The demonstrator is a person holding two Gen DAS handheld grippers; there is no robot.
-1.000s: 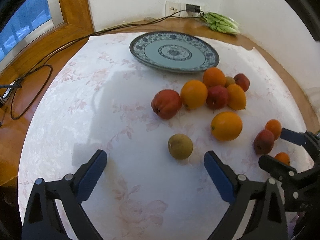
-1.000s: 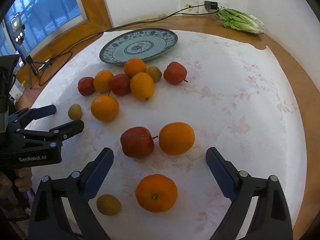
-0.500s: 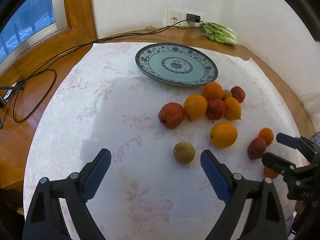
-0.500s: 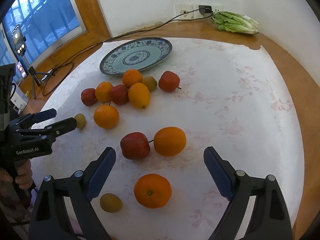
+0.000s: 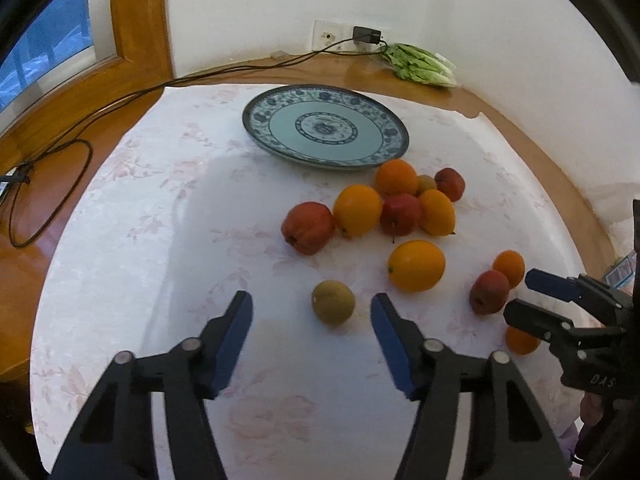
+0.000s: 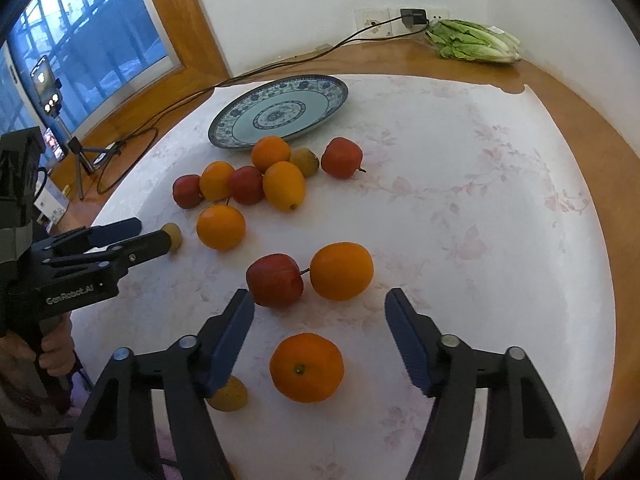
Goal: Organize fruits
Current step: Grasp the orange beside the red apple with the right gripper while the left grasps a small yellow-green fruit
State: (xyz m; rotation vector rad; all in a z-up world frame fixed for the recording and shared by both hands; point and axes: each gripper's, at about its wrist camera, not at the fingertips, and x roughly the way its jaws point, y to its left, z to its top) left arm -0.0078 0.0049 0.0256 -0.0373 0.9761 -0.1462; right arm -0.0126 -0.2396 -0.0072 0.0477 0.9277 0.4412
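Brown fruit (image 5: 333,303) between left claw (image 5: 311,309)

Clothed round table (image 6: 500,208); plate (image 6: 280,110), scattered fruit (image 6: 340,270), lettuce (image 6: 476,42).

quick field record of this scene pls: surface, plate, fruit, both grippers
surface: round table under a pale floral cloth
plate: blue-and-white patterned ceramic plate, nothing on it
fruit: oranges, red apples and small brownish-green fruits, all on the cloth
left hand-held gripper: jaws just closing, open around a small brownish-green fruit, not touching
right hand-held gripper: jaws just closing, open, round orange between the fingers, untouched
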